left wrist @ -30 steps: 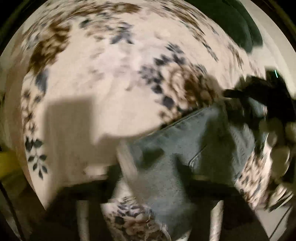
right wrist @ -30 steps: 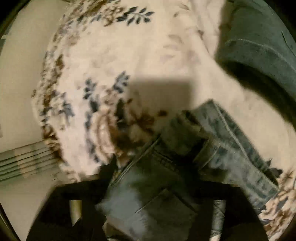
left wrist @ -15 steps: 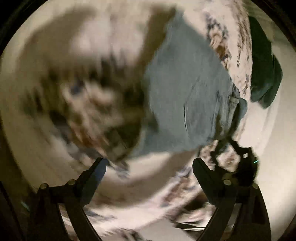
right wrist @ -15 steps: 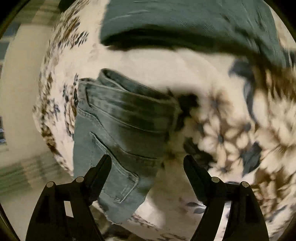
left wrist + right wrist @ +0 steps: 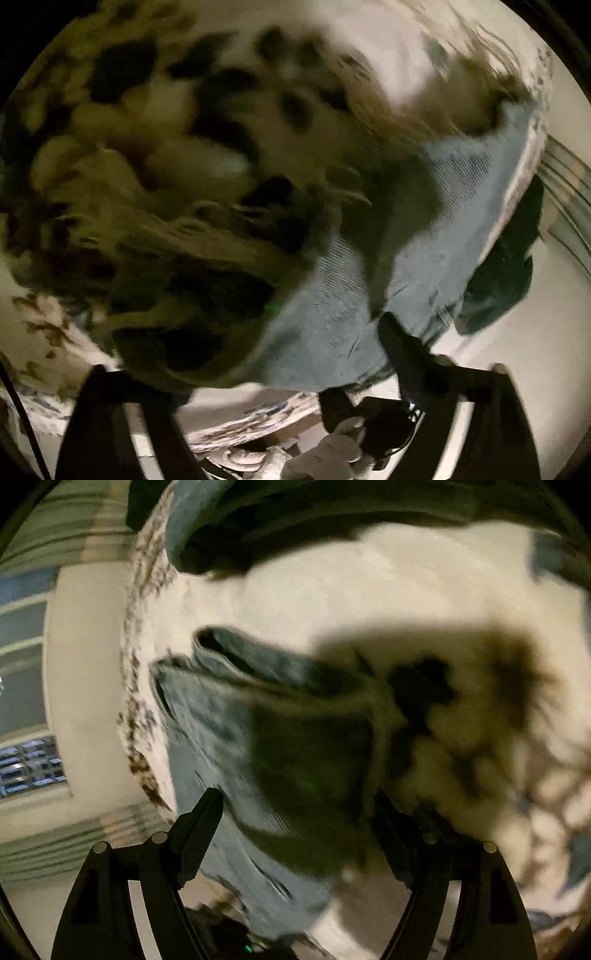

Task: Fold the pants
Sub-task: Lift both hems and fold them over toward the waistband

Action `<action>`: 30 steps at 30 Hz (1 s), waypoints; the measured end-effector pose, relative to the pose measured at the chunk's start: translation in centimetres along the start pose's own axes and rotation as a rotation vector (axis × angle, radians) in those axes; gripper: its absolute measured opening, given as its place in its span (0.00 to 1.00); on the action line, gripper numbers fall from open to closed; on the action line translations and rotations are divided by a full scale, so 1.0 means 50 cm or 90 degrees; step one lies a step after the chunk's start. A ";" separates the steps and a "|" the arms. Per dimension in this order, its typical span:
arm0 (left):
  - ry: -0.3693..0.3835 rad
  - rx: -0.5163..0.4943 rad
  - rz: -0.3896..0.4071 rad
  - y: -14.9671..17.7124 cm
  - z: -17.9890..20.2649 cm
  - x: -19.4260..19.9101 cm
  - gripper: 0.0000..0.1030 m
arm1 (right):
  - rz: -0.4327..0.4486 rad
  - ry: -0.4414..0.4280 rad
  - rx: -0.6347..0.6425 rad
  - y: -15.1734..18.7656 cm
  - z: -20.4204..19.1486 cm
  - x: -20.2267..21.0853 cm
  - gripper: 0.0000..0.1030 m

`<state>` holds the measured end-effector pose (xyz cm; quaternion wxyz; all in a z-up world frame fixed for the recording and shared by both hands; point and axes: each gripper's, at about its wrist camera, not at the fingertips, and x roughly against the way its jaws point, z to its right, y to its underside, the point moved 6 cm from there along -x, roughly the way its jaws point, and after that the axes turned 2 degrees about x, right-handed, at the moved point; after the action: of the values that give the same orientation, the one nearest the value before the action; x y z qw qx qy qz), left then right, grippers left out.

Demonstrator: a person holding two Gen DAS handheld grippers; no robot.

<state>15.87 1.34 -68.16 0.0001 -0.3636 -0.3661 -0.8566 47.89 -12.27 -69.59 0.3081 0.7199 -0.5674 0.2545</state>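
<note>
Black right claw [image 5: 295,819] fingers, silver screw heads behind.

Cream fabric cover with brown and dark-blue floral print [image 5: 369,590] fills most of both views, heavily motion-blurred, with hard dark shadows across it. Plain cream floor [image 5: 85,686] beside its edge. Grey-and-beige striped rug [image 5: 55,849] on that floor, also at right edge of left view [image 5: 565,192]. Lighting dim, warm, from above.
</note>
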 end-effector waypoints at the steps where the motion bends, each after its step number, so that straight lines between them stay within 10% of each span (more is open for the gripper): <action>1: -0.013 -0.013 0.009 -0.002 0.006 0.009 0.49 | 0.010 -0.005 -0.003 -0.008 -0.004 -0.003 0.79; 3: -0.038 -0.060 0.024 -0.004 0.018 0.029 0.30 | 0.028 0.014 0.003 -0.014 -0.009 -0.010 0.64; 7: -0.054 -0.178 0.046 -0.003 0.092 0.088 0.23 | 0.049 0.015 0.001 -0.002 -0.020 0.007 0.42; 14: -0.062 -0.401 0.077 -0.001 0.212 0.218 0.22 | 0.073 -0.055 -0.070 0.144 -0.018 0.088 0.37; 25: -0.004 -0.279 0.054 -0.088 0.111 0.099 0.43 | 0.085 -0.120 -0.189 0.245 0.102 0.016 0.62; 30: -0.045 -0.338 0.094 -0.067 0.164 0.080 0.25 | 0.115 -0.069 -0.156 0.230 0.067 0.005 0.47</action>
<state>17.16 10.02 -63.93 -0.0456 -0.4063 -0.1009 -0.9070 36.82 -16.80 -69.91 0.3390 0.6355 -0.6723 0.1708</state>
